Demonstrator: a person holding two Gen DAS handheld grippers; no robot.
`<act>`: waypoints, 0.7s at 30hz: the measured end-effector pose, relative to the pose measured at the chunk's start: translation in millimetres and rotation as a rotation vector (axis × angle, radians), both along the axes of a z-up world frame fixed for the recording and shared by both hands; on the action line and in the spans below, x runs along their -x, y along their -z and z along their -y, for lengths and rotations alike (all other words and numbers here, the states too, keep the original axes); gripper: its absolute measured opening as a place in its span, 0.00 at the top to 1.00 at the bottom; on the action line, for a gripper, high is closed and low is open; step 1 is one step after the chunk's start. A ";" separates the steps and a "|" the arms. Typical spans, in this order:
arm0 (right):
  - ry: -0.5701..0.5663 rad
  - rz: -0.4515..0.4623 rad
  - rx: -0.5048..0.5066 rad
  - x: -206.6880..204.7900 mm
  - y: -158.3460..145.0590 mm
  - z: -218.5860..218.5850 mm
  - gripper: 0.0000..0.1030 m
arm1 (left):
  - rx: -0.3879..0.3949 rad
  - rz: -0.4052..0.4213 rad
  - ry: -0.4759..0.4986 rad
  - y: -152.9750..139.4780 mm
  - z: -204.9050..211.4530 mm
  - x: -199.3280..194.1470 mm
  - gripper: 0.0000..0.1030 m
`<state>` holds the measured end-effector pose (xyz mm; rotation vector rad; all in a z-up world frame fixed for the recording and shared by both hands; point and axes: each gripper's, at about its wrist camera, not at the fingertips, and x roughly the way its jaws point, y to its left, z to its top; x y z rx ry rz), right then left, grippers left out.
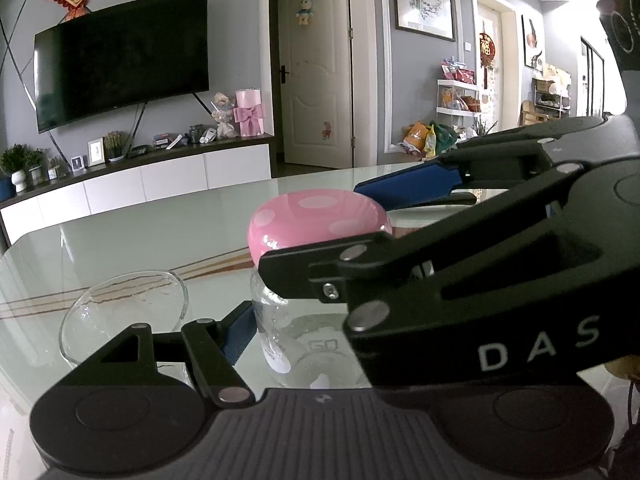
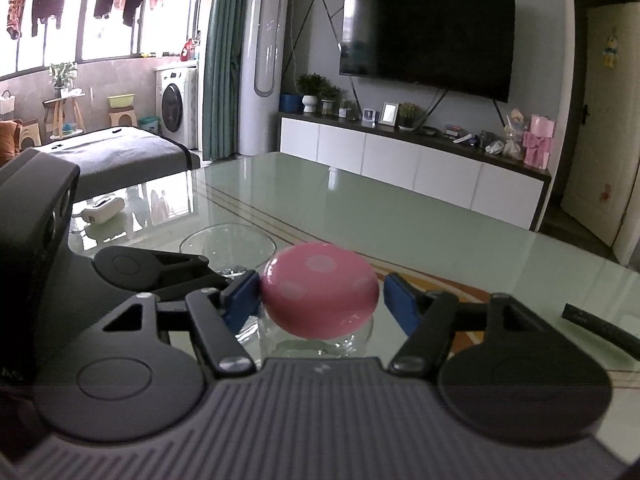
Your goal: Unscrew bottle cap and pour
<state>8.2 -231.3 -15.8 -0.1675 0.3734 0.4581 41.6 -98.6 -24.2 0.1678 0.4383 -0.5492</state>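
A clear glass bottle with a pink spotted cap stands on the glass table. My left gripper is shut on the bottle's body below the cap; only its left blue pad shows, the right one is hidden behind the other gripper. My right gripper is open around the cap: its left blue pad touches the cap, its right blue pad stands a little apart. In the left wrist view the right gripper reaches in from the right. A clear glass bowl stands left of the bottle.
The green glass table stretches ahead, with its far edge near a white TV cabinet. A black cable lies at the right. A white device lies at the table's left edge.
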 end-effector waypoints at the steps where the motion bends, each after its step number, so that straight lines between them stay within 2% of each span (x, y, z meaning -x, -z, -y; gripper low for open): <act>1: -0.001 0.000 0.001 -0.1 0.1 -0.2 0.36 | 0.000 -0.001 0.000 0.0 -0.1 -0.1 0.28; 13: -0.040 0.000 0.003 1.9 -3.2 2.4 0.36 | -0.001 -0.006 0.004 -1.0 -1.9 0.8 0.28; 21: -0.104 -0.011 0.005 -3.9 -6.4 11.2 0.36 | -0.004 -0.013 0.007 -0.6 -2.3 0.6 0.28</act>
